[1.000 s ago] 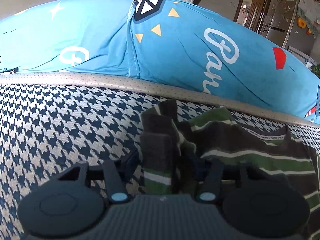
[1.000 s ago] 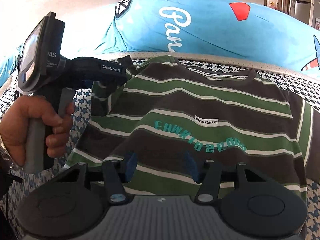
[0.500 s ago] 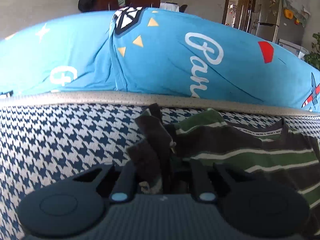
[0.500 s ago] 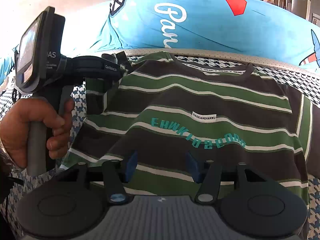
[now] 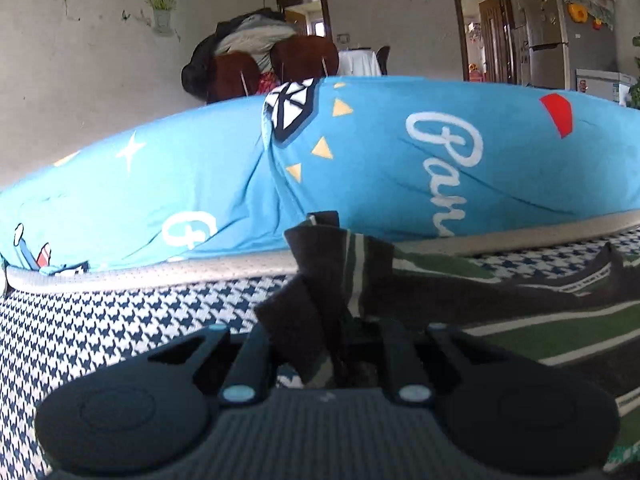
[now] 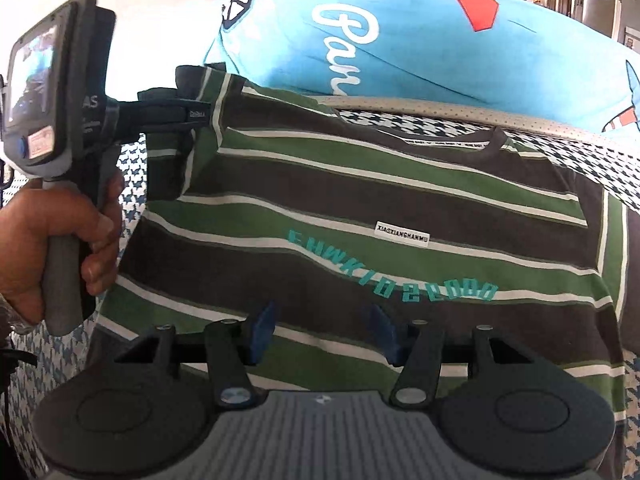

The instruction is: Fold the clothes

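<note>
meanwhile the left gripper (image 6: 192,114) was clamped on the raised sleeve of the green and dark brown striped t-shirt (image 6: 360,216), which lay spread on the blue-and-white houndstooth bed cover (image 5: 100,320) beside a bright blue printed quilt (image 5: 400,160). the right gripper (image 6: 324,332) hovered over the hem, its fingers apart and empty.

Blue printed quilt (image 5: 400,168), houndstooth cover (image 5: 100,320), brown chairs (image 5: 304,60) piled with clothes, fridge (image 5: 548,36), doorway (image 5: 484,32)
</note>
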{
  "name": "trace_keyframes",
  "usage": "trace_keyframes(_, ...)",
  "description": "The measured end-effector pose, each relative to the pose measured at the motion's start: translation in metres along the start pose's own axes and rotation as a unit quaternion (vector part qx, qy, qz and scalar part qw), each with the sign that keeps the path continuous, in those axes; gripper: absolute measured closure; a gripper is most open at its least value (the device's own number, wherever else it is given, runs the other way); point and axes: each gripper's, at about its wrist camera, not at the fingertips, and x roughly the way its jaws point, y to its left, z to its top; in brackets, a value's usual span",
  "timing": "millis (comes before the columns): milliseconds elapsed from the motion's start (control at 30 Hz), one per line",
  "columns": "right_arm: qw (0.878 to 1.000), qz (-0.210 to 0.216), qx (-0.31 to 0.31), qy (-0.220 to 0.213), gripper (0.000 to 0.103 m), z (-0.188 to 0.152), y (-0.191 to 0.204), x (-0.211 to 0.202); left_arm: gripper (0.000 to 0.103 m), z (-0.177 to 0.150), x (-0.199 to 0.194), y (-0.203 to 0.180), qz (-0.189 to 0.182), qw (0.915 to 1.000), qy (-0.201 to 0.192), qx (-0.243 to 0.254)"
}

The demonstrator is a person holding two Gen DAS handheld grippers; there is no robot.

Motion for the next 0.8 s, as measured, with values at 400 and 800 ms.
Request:
trace_keyframes(400, 1.0, 0.015, -0.016, 0.013, 0.048, 0.001, 0.008, 0.007, 0.048, -0.009, 0.023, 0.044, 0.044, 0.993, 0.064, -0.089)
trace_keyframes(800, 1.0, -0.014, -0.014, -0.02, 0.048, 0.013, -0.017, -0.007, 0.026, 0.01, -0.001, 0.106, 0.107, 0.9708, 0.052, -0.208)
